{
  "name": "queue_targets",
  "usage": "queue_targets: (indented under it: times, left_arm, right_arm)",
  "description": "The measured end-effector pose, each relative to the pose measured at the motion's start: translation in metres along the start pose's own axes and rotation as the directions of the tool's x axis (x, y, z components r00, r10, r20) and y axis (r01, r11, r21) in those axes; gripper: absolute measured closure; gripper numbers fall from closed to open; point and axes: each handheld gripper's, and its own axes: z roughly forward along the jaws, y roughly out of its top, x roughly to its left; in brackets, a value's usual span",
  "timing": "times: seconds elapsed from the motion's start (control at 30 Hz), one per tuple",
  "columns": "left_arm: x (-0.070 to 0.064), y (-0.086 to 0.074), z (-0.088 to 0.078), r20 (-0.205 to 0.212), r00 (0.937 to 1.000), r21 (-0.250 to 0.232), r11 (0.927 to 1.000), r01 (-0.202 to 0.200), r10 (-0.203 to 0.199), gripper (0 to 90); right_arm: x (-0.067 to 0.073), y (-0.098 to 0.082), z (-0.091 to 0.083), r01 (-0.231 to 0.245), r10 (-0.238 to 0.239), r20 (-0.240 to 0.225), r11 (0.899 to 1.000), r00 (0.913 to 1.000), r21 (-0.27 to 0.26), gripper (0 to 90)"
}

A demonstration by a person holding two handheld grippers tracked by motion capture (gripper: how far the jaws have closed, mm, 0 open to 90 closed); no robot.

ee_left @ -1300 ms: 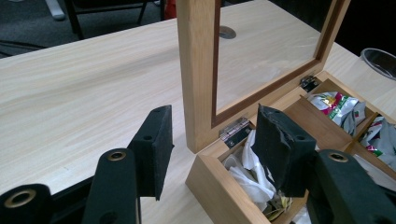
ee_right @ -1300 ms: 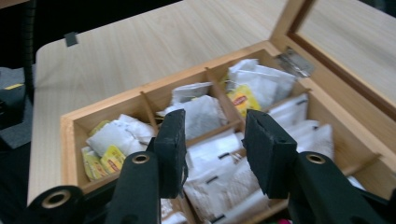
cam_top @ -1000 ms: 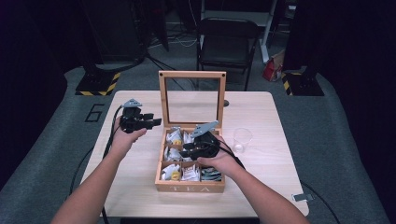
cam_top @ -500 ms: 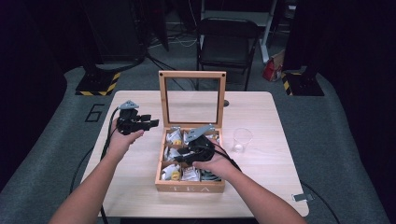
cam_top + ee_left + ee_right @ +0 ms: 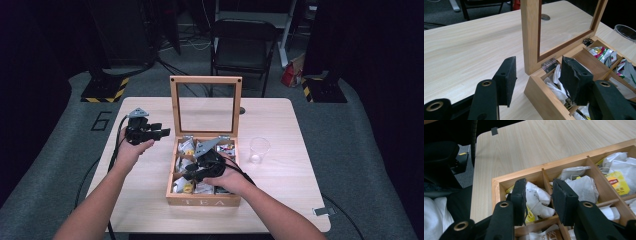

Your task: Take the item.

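The right tool [image 5: 192,172] hangs over the near left part of the open tea box [image 5: 202,201], its jaws partly open astride a divider above a white tea bag [image 5: 537,200], pressing on nothing. The left tool [image 5: 162,133] is held above the surface [image 5: 280,125] just left of the box's upright lid [image 5: 205,80], jaws partly open and empty. A clear cup [image 5: 259,149] stands right of the box.
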Motion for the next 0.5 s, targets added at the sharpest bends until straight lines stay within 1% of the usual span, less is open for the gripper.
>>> queue_targets:
  times: [0.07, 0.33, 0.5]
  left_arm:
    - [0.0, 0.0, 0.0, -0.005, 0.9999, 0.004, 0.9999, -0.01, 0.01, 46.9]
    - [-0.001, 0.0, -0.001, -0.003, 0.9999, 0.002, 0.9999, -0.01, 0.01, 47.0]
    - [0.0, 0.0, -0.001, -0.001, 1.0, 0.001, 1.0, -0.009, 0.009, 47.0]
  right_arm:
    - [0.0, 0.0, 0.002, 0.007, -0.007, -0.004, 1.0, 1.0, 0.005, 64.2]
    - [-0.003, 0.0, 0.009, 0.012, -0.011, -0.022, 1.0, 0.9997, 0.016, 65.9]
    - [-0.004, 0.0, 0.016, 0.019, -0.017, -0.036, 0.999, 0.9992, 0.035, 67.3]
